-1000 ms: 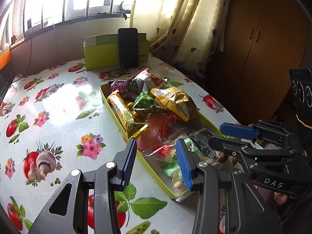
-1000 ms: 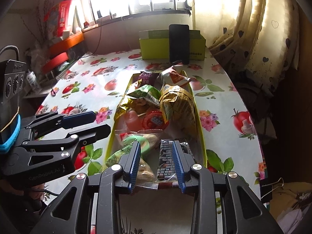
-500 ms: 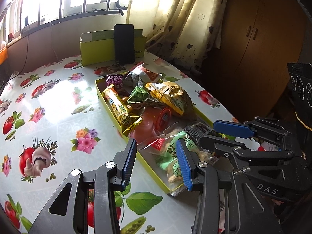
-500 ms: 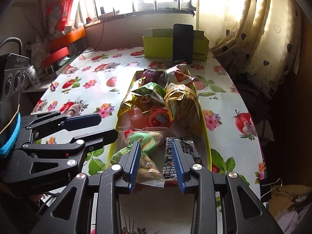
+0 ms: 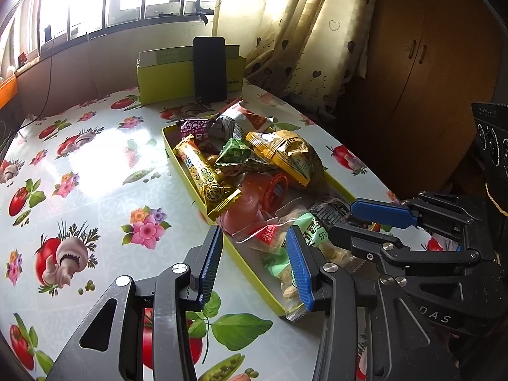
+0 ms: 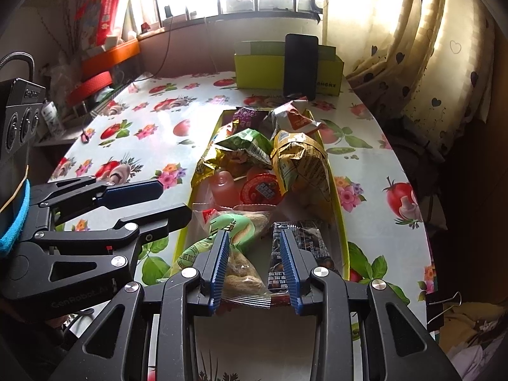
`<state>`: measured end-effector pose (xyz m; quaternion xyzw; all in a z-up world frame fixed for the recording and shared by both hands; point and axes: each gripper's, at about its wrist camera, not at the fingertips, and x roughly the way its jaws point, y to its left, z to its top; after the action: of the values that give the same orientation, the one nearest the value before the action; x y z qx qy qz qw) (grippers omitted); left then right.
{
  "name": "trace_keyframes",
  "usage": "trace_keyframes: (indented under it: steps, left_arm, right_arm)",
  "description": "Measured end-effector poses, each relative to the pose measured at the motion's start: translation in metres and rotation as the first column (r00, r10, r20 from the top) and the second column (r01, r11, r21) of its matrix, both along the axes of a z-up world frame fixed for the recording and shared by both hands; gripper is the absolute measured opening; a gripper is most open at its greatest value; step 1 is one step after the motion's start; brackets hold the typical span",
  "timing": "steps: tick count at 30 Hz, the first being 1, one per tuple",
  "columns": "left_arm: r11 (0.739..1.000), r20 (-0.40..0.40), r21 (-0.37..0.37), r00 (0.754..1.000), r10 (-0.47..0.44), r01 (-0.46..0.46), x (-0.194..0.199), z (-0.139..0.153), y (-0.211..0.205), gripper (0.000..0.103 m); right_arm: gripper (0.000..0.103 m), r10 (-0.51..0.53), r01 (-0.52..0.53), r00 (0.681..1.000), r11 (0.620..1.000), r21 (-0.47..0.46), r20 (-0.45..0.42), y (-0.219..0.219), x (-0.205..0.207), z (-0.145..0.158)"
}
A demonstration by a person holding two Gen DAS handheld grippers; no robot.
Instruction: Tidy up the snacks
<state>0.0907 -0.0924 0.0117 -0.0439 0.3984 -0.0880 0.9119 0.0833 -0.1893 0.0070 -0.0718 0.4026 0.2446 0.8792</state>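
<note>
A dark phone [image 5: 209, 68] stands upright against a lime-green box [image 5: 165, 79] at the far end of the table, whose oilcloth [image 5: 95, 171] is printed with tomatoes, mushrooms and flowers. Heart-patterned curtains [image 5: 304, 31] hang beside a brown wooden wardrobe [image 5: 422, 73]. A binder clip [image 6: 444, 304] lies off the table's right edge.

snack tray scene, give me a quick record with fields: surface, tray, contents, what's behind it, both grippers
surface: glossy tablecloth printed with tomatoes, mushrooms and flowers
tray: long shallow yellow-green tray, filled with snacks
contents: yellow tube-shaped wrapper, crinkled green packet, orange-yellow bag, red-lidded jelly cup, clear bag of peanuts with green label, dark wrapped bar
behind tray: black phone upright against yellow-green box
left gripper: open, over tray's near edge
right gripper: open, nothing gripped
</note>
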Motion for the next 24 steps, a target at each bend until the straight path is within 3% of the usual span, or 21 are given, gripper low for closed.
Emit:
trace_keyframes:
  steps: [24]
  left_arm:
    - [1.000, 0.001, 0.008, 1.000, 0.004, -0.004, 0.0011, 0.0007, 0.0010, 0.043]
  right_arm:
    - [0.031, 0.004, -0.004, 1.000, 1.000, -0.001, 0.000, 0.0038, 0.0009, -0.0001]
